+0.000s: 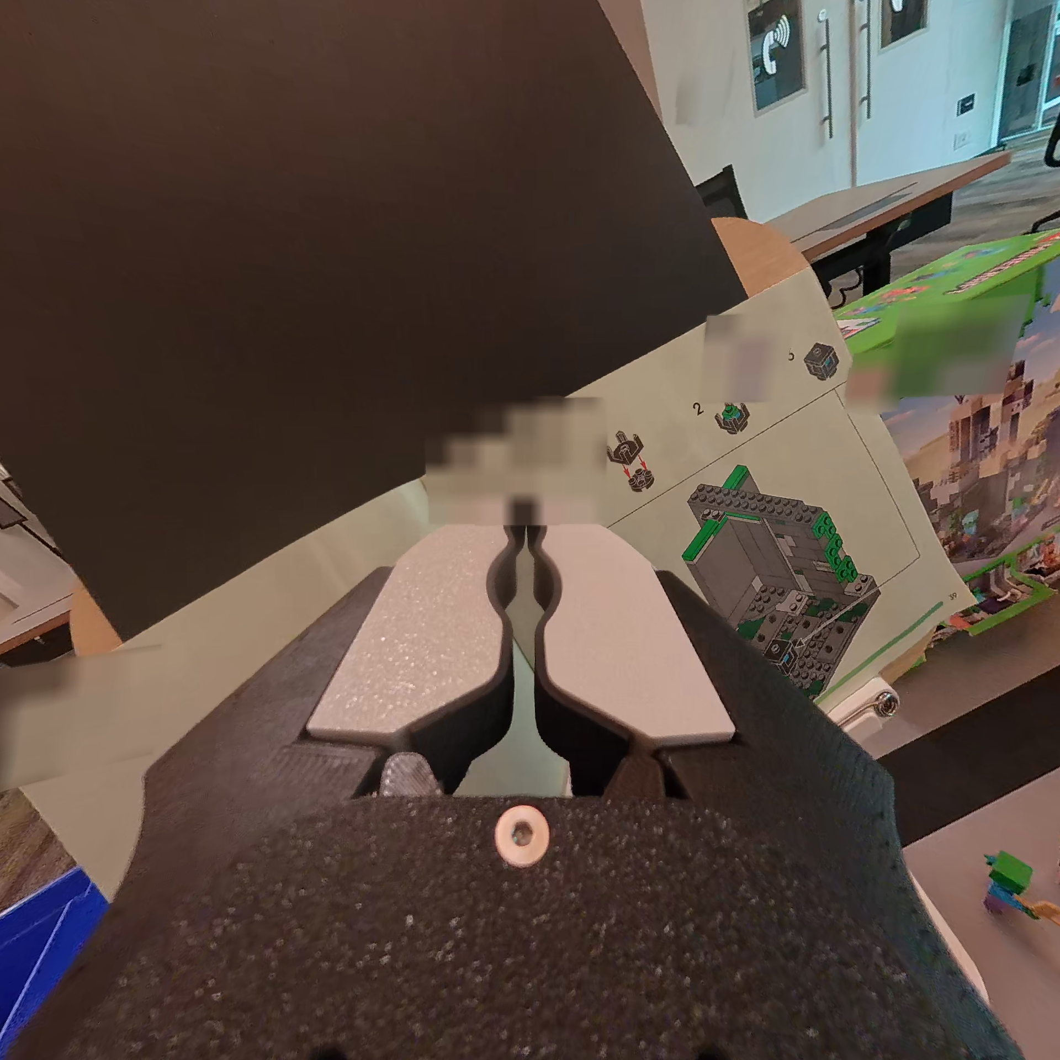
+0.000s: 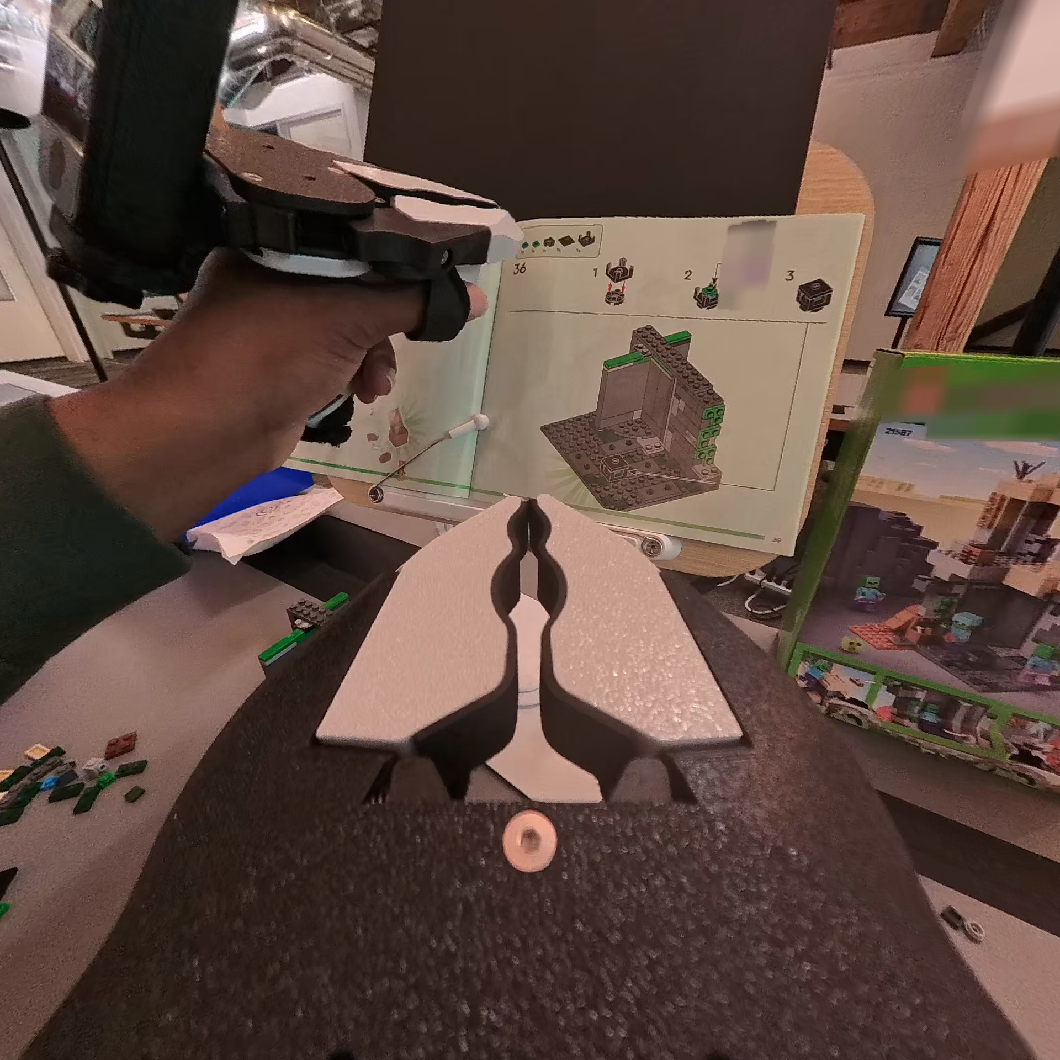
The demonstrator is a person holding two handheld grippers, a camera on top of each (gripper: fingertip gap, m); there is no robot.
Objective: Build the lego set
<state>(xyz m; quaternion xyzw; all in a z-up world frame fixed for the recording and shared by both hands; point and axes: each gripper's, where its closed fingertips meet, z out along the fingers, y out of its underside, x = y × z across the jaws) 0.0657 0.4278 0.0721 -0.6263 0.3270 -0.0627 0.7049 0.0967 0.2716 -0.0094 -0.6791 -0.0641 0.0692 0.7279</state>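
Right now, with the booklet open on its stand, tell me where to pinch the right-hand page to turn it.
Pinch the right-hand page at its upper outer corner, coming in from the right. That edge stands free, while the spine fixes the inner edge and a clip seems to pin the bottom.

Propped booklet (image 2: 642,367) ahead, box (image 2: 940,573) right.
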